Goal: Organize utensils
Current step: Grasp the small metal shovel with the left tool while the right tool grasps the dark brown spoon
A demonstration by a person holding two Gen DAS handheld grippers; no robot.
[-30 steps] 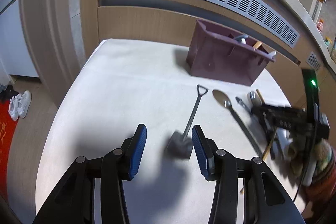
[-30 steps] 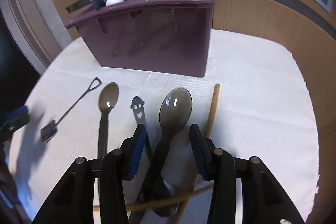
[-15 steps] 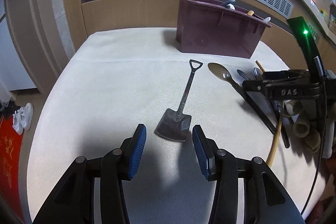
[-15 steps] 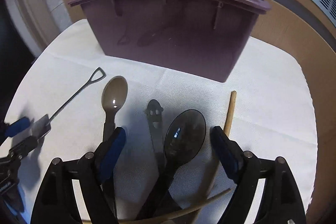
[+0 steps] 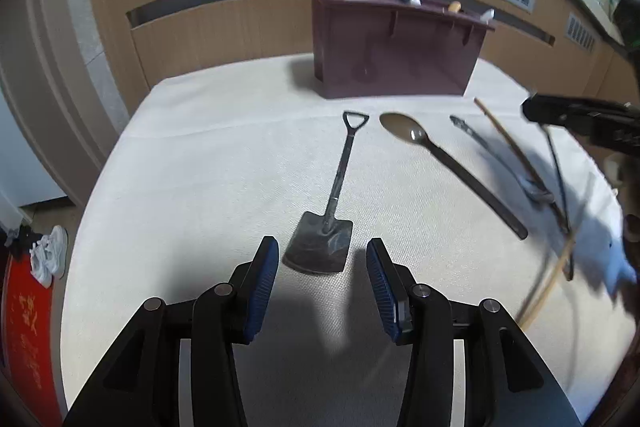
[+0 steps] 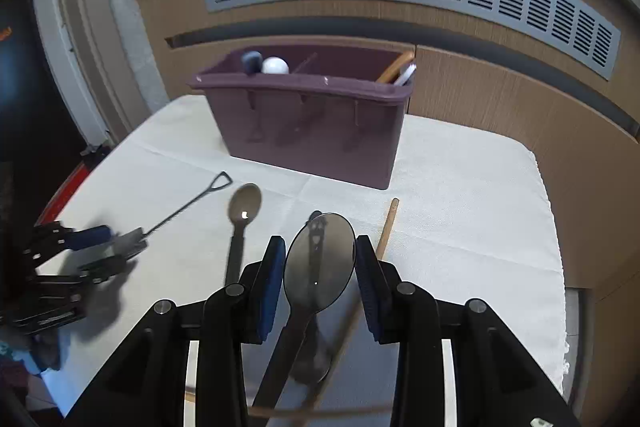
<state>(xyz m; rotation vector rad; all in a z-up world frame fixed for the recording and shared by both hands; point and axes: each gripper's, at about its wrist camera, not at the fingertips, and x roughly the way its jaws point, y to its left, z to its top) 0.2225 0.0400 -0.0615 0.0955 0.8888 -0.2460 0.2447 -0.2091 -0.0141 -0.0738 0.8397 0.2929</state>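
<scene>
Left gripper (image 5: 322, 277) wide, ribbed blue pads astride flat grey blade of shovel-shaped spoon (image 5: 334, 203), not touching, on woven cream cloth (image 5: 208, 187). Right gripper (image 6: 318, 277) closing on smoky translucent oval spoon (image 6: 320, 267); pad contact likely, blurred. Glossy plum caddy (image 6: 316, 123) behind, upright.

Maroon caddy (image 6: 316, 131) upright, far ahead of fingers, 4 handles poking out top. Mini shovel utensil (image 5: 326, 227) flat on cloth, blade btwn left fingertips, untouched, handle pointing at caddy. Brown spoon (image 5: 436, 155) flat, right of it. Big dark spoon (image 6: 320, 259) lifted, bowl btwn closing right pads.
</scene>
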